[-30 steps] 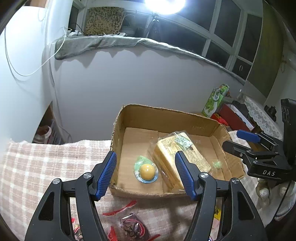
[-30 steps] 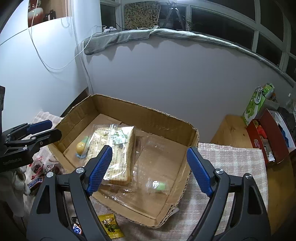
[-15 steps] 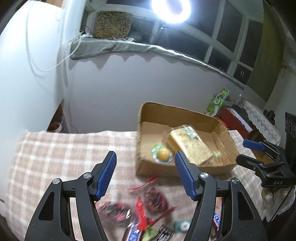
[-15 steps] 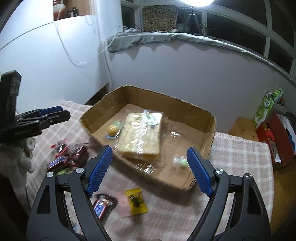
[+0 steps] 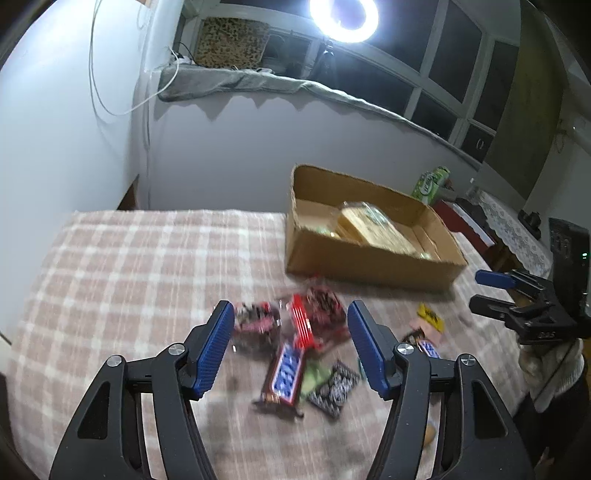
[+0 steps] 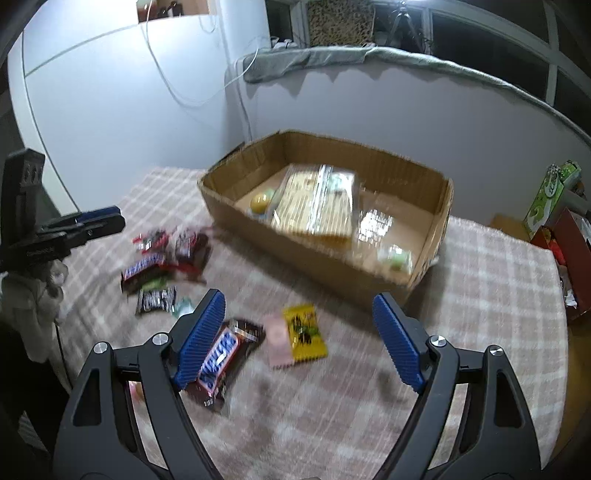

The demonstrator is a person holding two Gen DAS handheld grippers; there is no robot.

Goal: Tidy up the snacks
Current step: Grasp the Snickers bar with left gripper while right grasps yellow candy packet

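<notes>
both grippers pulled back from the box (image 5: 369,258); fingers closing slightly (still wide, empty) above loose snacks (image 5: 295,343).

Ring light (image 5: 344,16) glare, dim room; motion blur — fisheye

The left claw (image 5: 291,347) is hanging over a heap of wrapped snacks lying on the checked cloth (image 5: 140,266) that is covering the counter. Its jaws, which have just been closing a little, are standing apart with nothing pressed between them. Beneath it a Snickers bar (image 5: 285,374) is lying beside a red wrapper (image 5: 303,326), a dark patterned packet (image 5: 335,387) and a green one (image 5: 314,374). Further back, a cardboard box (image 5: 365,258) is holding a clear-wrapped pack of biscuits (image 5: 373,230). At the right edge the right claw (image 5: 496,290) is reaching in near a yellow packet (image 5: 430,317).
</notes>
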